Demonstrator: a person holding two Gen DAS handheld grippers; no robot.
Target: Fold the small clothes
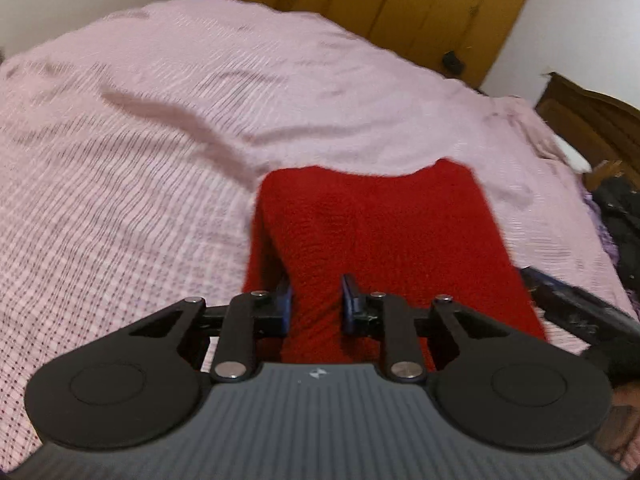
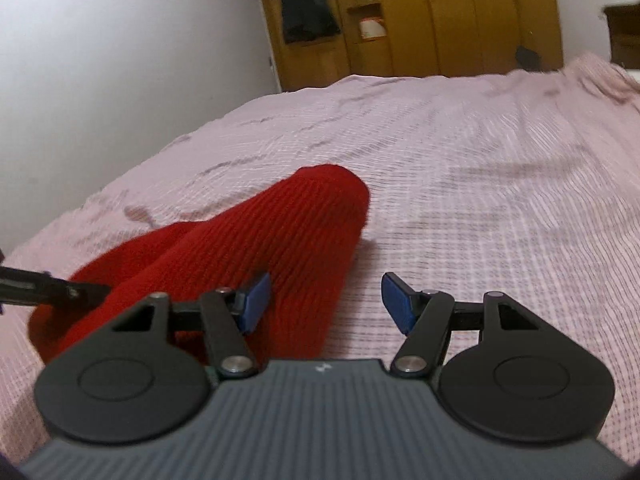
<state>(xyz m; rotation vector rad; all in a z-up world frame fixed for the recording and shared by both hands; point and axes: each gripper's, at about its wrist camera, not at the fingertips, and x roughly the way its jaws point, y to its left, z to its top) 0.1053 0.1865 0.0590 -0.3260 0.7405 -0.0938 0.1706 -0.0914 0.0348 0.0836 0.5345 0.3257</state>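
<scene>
A red knitted garment (image 1: 380, 232) lies folded lengthwise on the pink checked bedspread (image 1: 140, 160). My left gripper (image 1: 316, 300) is over its near end, and red cloth fills the narrow gap between the blue pads (image 1: 350, 300). In the right wrist view the garment (image 2: 260, 240) runs away to the upper right. My right gripper (image 2: 324, 300) is open; its left pad (image 2: 254, 300) is over the garment's right edge and its right pad (image 2: 396, 304) is over bare bedspread. The left gripper's tip (image 2: 48, 288) shows at the left edge.
A wooden wardrobe (image 2: 440, 16) stands beyond the bed, with a dark garment (image 2: 304, 4) hanging on it. A dark wooden headboard (image 1: 592, 120) and a dark pile of things (image 1: 620, 224) are at the right of the bed. White wall (image 2: 120, 40) runs along the left.
</scene>
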